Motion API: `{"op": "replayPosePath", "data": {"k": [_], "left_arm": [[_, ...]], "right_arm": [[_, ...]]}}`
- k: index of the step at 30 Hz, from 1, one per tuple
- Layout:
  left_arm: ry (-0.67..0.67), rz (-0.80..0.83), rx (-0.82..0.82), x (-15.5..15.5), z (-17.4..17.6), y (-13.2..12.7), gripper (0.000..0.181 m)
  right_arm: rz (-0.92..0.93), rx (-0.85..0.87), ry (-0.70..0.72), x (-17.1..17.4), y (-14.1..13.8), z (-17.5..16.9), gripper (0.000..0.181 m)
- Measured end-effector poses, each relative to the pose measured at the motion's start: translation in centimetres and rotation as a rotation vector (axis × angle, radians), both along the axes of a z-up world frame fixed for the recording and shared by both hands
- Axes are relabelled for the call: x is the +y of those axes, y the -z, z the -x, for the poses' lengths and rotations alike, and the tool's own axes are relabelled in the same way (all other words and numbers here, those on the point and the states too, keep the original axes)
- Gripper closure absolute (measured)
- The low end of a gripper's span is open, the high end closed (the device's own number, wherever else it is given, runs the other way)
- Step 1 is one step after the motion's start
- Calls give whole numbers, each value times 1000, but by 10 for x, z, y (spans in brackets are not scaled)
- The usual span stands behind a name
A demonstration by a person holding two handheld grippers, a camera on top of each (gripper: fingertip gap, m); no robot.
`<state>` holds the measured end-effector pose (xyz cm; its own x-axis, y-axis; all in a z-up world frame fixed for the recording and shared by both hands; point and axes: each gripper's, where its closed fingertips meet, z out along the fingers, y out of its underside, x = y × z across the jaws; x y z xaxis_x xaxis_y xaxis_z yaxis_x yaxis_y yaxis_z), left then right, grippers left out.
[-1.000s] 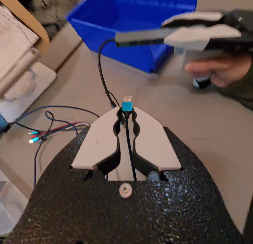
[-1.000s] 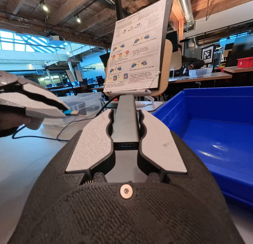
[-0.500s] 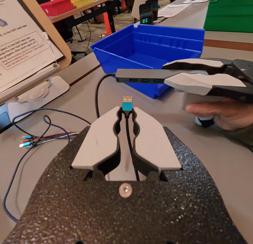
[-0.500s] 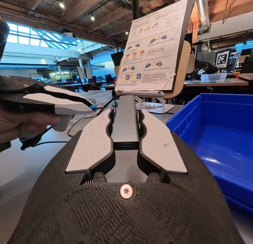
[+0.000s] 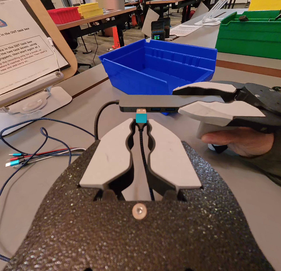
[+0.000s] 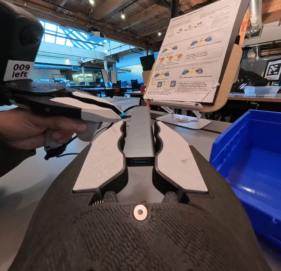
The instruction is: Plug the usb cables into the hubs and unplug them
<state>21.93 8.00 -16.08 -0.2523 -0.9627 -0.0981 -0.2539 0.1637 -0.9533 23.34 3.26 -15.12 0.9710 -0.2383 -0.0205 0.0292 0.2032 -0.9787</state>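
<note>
— Plug [image 5: 141,111] tip sits right at the hub [image 5: 146,103]'s first side port; whether it has entered, I cannot tell. The left gripper [image 5: 141,121] is clamped on its teal collar.

— And the hub?

— Lifted off the table [image 5: 212,180], pinched by the right gripper [image 6: 139,123] near the blue bin [image 5: 159,68]. I'd push straight, keep the plug level, and brace the hub against the push.

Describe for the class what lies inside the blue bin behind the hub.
The blue bin shows only a bare blue floor and ribbed back wall. Its near right corner is hidden behind the hub and the right tongs.
</note>
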Motion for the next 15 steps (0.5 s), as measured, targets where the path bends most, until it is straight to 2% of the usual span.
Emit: {"op": "replayPosePath", "data": {"k": [11, 15], "left_arm": [[-9, 15, -47, 0, -1, 2, 168], [-45, -6, -28, 3, -4, 9, 168]], "right_arm": [[7, 15, -65, 4, 1, 7, 144], [44, -12, -30, 8, 4, 7, 144]]}}
